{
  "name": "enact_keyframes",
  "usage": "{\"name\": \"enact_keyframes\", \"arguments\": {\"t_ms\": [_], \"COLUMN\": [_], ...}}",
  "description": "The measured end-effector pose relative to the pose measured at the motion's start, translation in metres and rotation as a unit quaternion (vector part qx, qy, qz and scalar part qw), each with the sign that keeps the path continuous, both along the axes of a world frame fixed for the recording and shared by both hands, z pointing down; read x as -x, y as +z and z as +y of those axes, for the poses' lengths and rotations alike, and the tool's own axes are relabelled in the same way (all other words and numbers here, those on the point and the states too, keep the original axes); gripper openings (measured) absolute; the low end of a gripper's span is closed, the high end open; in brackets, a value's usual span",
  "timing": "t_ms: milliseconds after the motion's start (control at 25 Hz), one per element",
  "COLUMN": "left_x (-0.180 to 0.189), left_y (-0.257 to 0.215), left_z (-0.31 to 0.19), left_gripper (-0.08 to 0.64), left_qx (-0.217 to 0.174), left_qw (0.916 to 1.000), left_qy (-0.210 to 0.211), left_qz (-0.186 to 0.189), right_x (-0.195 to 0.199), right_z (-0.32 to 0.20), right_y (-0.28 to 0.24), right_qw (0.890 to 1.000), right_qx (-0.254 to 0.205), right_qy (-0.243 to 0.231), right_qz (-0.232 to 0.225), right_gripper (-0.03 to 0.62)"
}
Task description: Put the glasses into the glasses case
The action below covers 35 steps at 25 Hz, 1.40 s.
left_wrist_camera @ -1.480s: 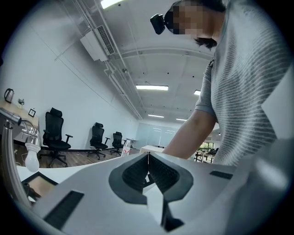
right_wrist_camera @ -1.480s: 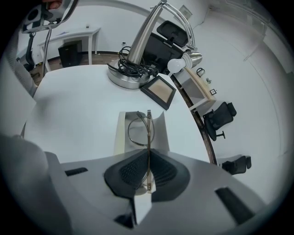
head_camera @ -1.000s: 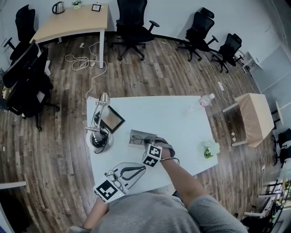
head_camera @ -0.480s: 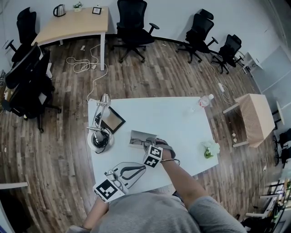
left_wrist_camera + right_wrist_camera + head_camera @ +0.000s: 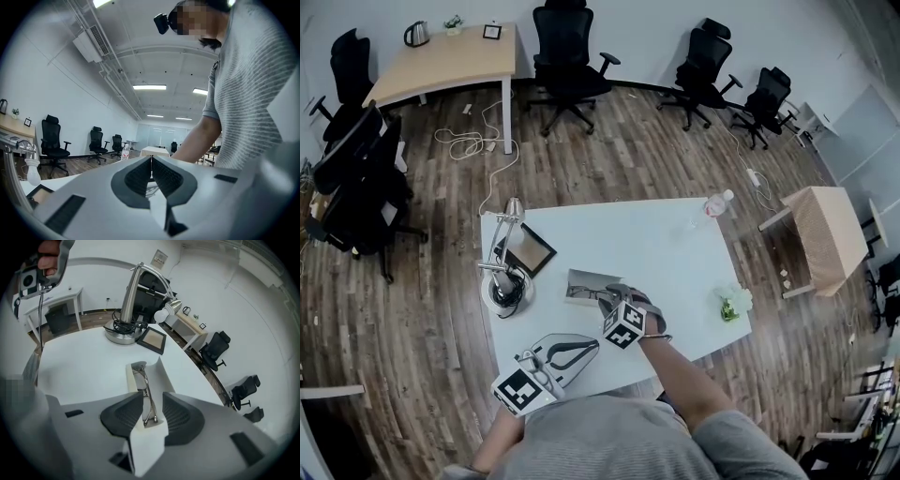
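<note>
The glasses case lies open on the white table, a pale tray with its lid raised. The thin metal-framed glasses lie inside the case. My right gripper hangs just above the case's near end, tilted downward. Its jaws have just opened, and the dark pads stand apart on either side of the glasses without touching them. My left gripper is held level near the table's front edge. In the left gripper view its pads meet with nothing between them.
A silver desk lamp with a coiled cable and a dark picture frame stand left of the case. A water bottle is at the far right corner, a small plant at the right edge. Office chairs ring the room.
The right gripper has lifted slightly off the case and rolled a little, leaving the glasses lying in it. The left gripper has stayed where it was.
</note>
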<state>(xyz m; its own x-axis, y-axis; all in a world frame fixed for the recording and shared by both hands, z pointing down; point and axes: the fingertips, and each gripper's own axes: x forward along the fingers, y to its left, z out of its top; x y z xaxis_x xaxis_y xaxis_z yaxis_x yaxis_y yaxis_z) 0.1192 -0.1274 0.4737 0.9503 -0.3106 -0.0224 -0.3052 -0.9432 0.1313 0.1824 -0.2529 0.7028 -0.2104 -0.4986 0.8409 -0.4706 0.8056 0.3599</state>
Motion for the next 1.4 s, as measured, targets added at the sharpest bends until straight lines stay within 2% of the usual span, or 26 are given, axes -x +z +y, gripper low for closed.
{"name": "enact_keyframes", "arguments": {"t_ms": [200, 400, 680, 720, 760, 800, 840, 1040, 1400], "left_x": [0.000, 0.000, 0.000, 0.001, 0.001, 0.002, 0.002, 0.004, 0.018], "left_y": [-0.001, -0.005, -0.011, -0.011, -0.011, -0.012, -0.013, -0.017, -0.018], "left_z": [0.005, 0.010, 0.023, 0.025, 0.027, 0.029, 0.031, 0.040, 0.059], "left_gripper": [0.014, 0.014, 0.014, 0.014, 0.014, 0.014, 0.014, 0.014, 0.014], "left_qx": [-0.003, -0.011, -0.016, -0.016, -0.019, -0.024, -0.029, -0.040, -0.041], "left_qw": [0.9999, 0.9998, 0.9994, 0.9994, 0.9992, 0.9990, 0.9987, 0.9979, 0.9965], "left_qy": [0.005, 0.008, 0.019, 0.021, 0.023, 0.026, 0.028, 0.036, 0.051], "left_qz": [-0.009, -0.017, -0.023, -0.024, -0.026, -0.028, -0.030, -0.036, -0.052], "right_x": [-0.005, -0.008, -0.002, -0.002, -0.001, 0.000, 0.002, 0.009, 0.012], "right_z": [0.006, 0.017, 0.049, 0.054, 0.058, 0.063, 0.068, 0.097, 0.147], "right_y": [-0.023, -0.052, -0.088, -0.093, -0.099, -0.105, -0.111, -0.141, -0.173], "right_qw": [0.997, 0.987, 0.975, 0.973, 0.972, 0.971, 0.970, 0.958, 0.931], "right_qx": [-0.018, -0.042, -0.063, -0.068, -0.075, -0.082, -0.086, -0.101, -0.117], "right_qy": [0.049, 0.096, 0.110, 0.113, 0.113, 0.111, 0.108, 0.110, 0.156], "right_qz": [-0.058, -0.124, -0.181, -0.188, -0.192, -0.196, -0.201, -0.245, -0.309], "right_gripper": [0.129, 0.127, 0.125, 0.112, 0.057, 0.029, 0.016, 0.014, 0.014]}}
